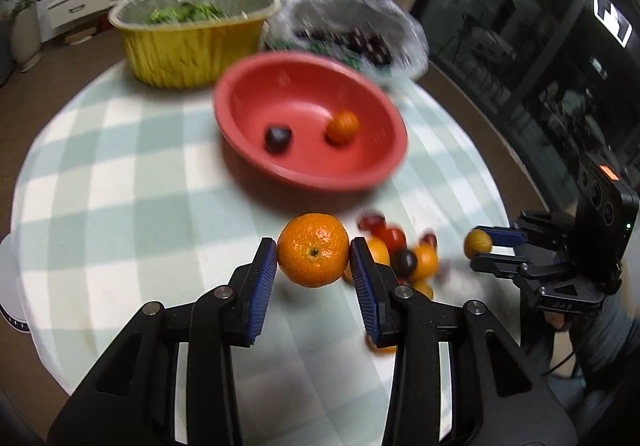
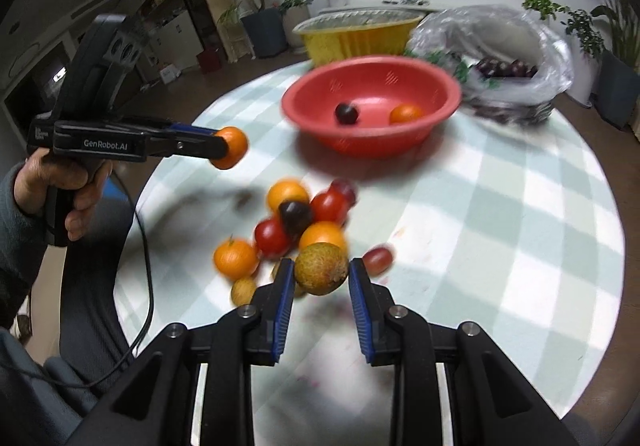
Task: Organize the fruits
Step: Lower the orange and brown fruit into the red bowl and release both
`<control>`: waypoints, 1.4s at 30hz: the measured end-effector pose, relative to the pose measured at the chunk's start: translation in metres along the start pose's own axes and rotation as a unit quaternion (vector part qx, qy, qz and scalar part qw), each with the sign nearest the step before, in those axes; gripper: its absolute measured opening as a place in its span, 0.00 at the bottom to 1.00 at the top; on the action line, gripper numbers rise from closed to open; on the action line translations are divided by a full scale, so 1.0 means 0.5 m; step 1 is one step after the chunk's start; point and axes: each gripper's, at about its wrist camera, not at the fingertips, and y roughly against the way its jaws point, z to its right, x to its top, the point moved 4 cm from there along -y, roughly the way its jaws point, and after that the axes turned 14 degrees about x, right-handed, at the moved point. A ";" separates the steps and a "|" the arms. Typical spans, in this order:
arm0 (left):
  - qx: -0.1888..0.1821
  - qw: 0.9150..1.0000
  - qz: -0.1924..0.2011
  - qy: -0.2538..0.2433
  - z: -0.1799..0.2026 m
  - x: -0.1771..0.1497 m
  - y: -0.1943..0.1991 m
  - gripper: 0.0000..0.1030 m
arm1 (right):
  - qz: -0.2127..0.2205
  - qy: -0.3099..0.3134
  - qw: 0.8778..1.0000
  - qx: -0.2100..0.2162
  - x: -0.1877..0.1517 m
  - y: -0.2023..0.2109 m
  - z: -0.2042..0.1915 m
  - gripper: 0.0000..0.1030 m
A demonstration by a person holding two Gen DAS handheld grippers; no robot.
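My left gripper (image 1: 313,252) is shut on an orange mandarin (image 1: 313,250) and holds it above the table; it also shows in the right wrist view (image 2: 230,147). My right gripper (image 2: 320,270) is shut on a brownish-green round fruit (image 2: 321,268), also seen in the left wrist view (image 1: 477,243). A red bowl (image 1: 248,133) (image 2: 304,117) holds a dark plum (image 2: 346,113) and a mandarin (image 2: 405,113). A pile of mandarins, red tomatoes and a dark plum (image 2: 296,217) lies on the table below both grippers.
A yellow basket (image 1: 192,49) with greens and a clear plastic bag (image 2: 532,57) of dark fruit stand behind the bowl. The round table has a green-and-white check cloth (image 2: 500,226). Its edge curves close on both sides.
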 end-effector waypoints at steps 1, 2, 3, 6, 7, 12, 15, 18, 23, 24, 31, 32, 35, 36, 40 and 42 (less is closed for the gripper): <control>0.005 1.000 0.008 0.004 -0.005 0.014 0.002 0.35 | 0.007 -0.002 1.000 -0.004 0.011 0.008 0.006 0.29; 0.010 1.000 0.013 0.006 -0.009 0.027 0.002 0.35 | 0.015 -0.004 1.000 -0.011 0.027 0.016 0.012 0.29; 0.014 1.000 0.019 0.006 -0.012 0.042 0.003 0.35 | 0.020 -0.005 1.000 -0.017 0.039 0.021 0.017 0.29; 0.025 0.999 0.034 0.002 -0.008 0.088 -0.004 0.35 | 0.041 -0.008 0.999 -0.035 0.091 0.033 0.029 0.29; 0.031 0.999 0.037 -0.006 0.000 0.104 -0.013 0.35 | 0.045 -0.009 0.998 -0.038 0.108 0.033 0.034 0.29; 0.043 0.998 0.024 -0.036 0.036 0.141 -0.065 0.35 | 0.051 -0.012 0.997 -0.057 0.189 0.014 0.052 0.29; 0.051 0.997 0.013 -0.056 0.052 0.150 -0.103 0.35 | 0.029 -0.020 0.997 -0.066 0.220 -0.020 0.069 0.29; 0.059 0.995 0.001 -0.077 0.064 0.150 -0.136 0.35 | 0.003 -0.032 0.997 -0.066 0.225 -0.058 0.089 0.29; 0.071 0.991 -0.015 -0.108 0.076 0.149 -0.177 0.34 | -0.028 -0.031 0.996 -0.076 0.231 -0.104 0.107 0.29; 0.071 0.991 -0.017 -0.112 0.077 0.150 -0.184 0.34 | -0.033 -0.029 0.996 -0.078 0.234 -0.110 0.110 0.29; 0.074 0.990 -0.023 -0.120 0.072 0.156 -0.205 0.34 | -0.063 -0.027 0.994 -0.088 0.241 -0.152 0.136 0.29; 0.073 0.990 -0.023 -0.119 0.068 0.156 -0.207 0.34 | -0.067 -0.026 0.993 -0.090 0.240 -0.156 0.137 0.29; 0.071 0.991 -0.024 -0.114 0.063 0.155 -0.210 0.34 | -0.070 -0.019 0.993 -0.095 0.240 -0.163 0.138 0.29; 0.070 0.991 -0.024 -0.115 0.063 0.154 -0.212 0.34 | -0.072 -0.018 0.993 -0.095 0.240 -0.165 0.139 0.29; 0.067 0.991 -0.023 -0.117 0.068 0.150 -0.212 0.34 | -0.085 -0.001 0.990 -0.109 0.243 -0.176 0.133 0.29; 0.067 0.991 -0.022 -0.117 0.070 0.148 -0.211 0.34 | -0.091 0.003 0.989 -0.115 0.248 -0.179 0.134 0.29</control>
